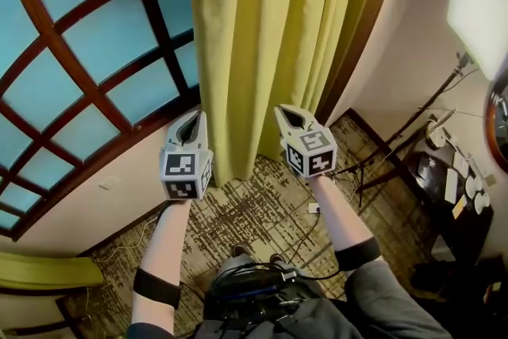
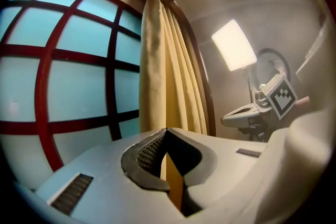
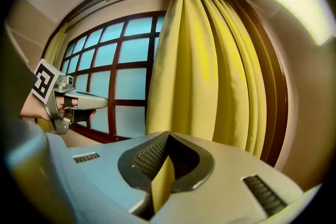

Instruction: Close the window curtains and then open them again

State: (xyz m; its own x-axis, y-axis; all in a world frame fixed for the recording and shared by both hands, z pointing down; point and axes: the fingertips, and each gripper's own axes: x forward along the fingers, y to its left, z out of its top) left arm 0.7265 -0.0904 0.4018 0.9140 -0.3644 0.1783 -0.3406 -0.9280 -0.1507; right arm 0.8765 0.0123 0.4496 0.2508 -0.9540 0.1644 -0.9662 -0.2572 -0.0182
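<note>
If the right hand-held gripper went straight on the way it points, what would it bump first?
Probably the yellow curtain. The right hand-held gripper, jaws shut, aims at its folds, though how far off they are is unclear.

Both grippers are pale grey moulded shells. The left gripper (image 1: 194,117) and the right gripper (image 1: 282,112) each carry a cube (image 1: 185,175) of black-and-white square markers at the rear. Their jaws are lined with dark cross-hatched pads (image 2: 148,153). A black band (image 1: 156,286) wraps each bare forearm. Grey clothing (image 1: 381,307) covers the lap, and black and blue cables (image 1: 252,280) are bunched at the waist.
</note>
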